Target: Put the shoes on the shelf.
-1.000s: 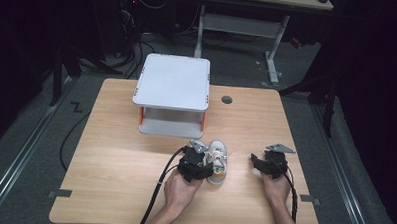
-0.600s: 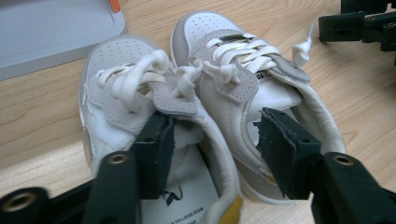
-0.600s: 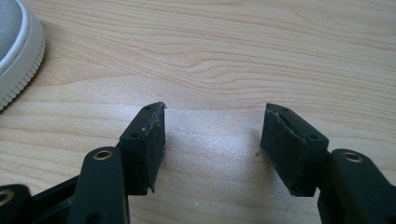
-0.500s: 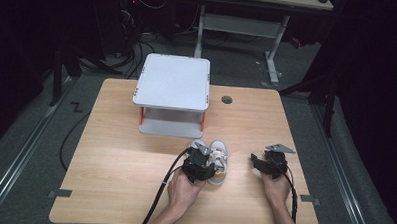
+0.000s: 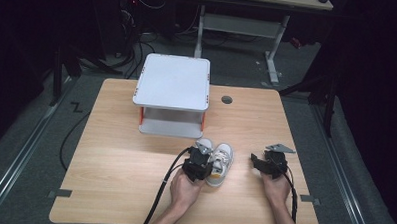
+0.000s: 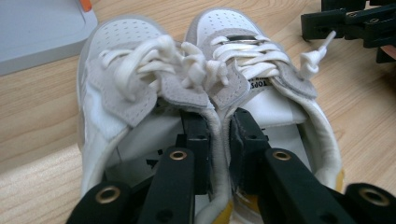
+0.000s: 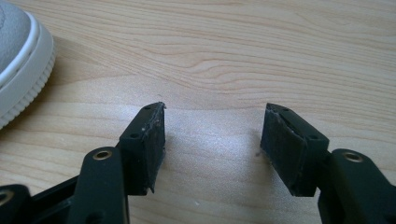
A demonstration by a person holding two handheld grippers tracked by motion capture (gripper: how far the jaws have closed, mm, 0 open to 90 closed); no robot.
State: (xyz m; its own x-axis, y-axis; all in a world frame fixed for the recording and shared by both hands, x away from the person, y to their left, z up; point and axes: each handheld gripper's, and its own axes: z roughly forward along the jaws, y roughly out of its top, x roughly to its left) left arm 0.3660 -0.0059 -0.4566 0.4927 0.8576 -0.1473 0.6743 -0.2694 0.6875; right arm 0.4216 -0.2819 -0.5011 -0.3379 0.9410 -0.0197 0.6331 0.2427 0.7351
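The left gripper [image 6: 218,135] is pinching the two adjoining inner collars of a pair of white sneakers [image 6: 205,88], one jaw inside each shoe, near the front of the wooden surface [image 5: 110,154]. The right gripper [image 7: 212,140] is hovering with jaws spread wide, holding nothing, just beside the sneakers.

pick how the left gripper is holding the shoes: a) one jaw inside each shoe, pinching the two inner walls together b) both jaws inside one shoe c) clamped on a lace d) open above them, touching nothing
a: in the left gripper view the left gripper has one jaw down inside each of the shoes, with the two adjoining inner collars squeezed between the jaws, so the pair is gripped as one.
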